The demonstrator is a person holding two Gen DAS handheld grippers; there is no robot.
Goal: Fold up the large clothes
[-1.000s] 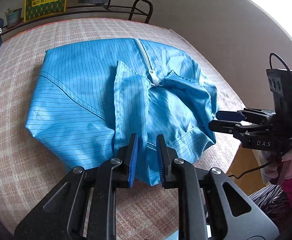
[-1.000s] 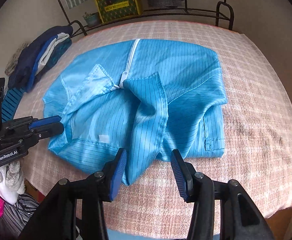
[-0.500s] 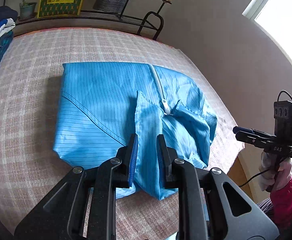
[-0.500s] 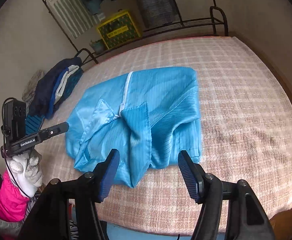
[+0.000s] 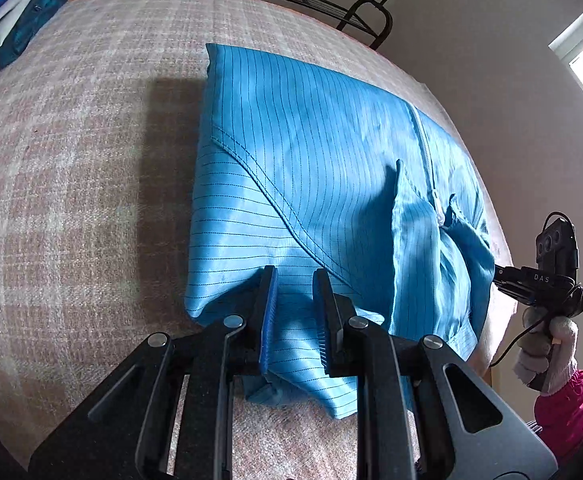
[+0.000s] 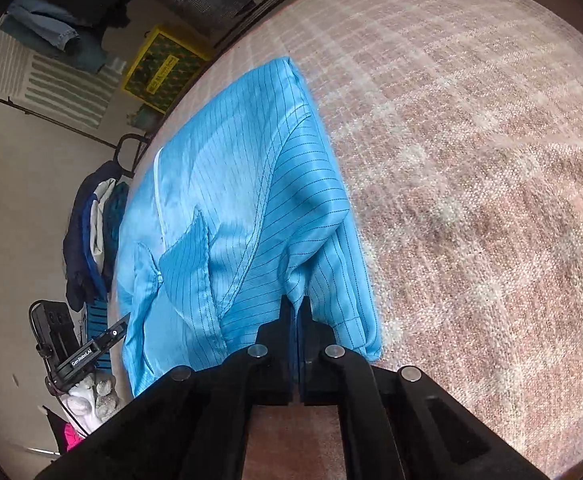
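Note:
A blue pinstriped zip-front garment (image 5: pixel 311 160) lies partly folded on the checked bed cover, its collar flap (image 5: pixel 403 216) standing up beside the white zipper. My left gripper (image 5: pixel 296 280) hovers at the garment's near left corner. Its jaws stand a narrow gap apart with cloth showing flat between them, and the pads do not press on it. My right gripper (image 6: pixel 296 304) is shut, pinching a raised fold at the garment's (image 6: pixel 243 200) near right edge. The left wrist view shows that right gripper (image 5: pixel 499 274) touching the same edge.
The pink checked cover (image 6: pixel 471 200) stretches wide to the right of the garment and also to its left (image 5: pixel 71 160). A pile of dark and white clothes (image 6: pixel 91 240) lies at the far side. A black metal rack (image 5: pixel 367 12) and a yellow box (image 6: pixel 163 68) stand behind. A gloved hand (image 5: pixel 547 352) holds the right gripper.
The left gripper slid from the collar flap to the garment's left corner, gap unchanged. The right gripper rolled and moved to the right edge, and its jaws went from wide open to shut on the cloth.

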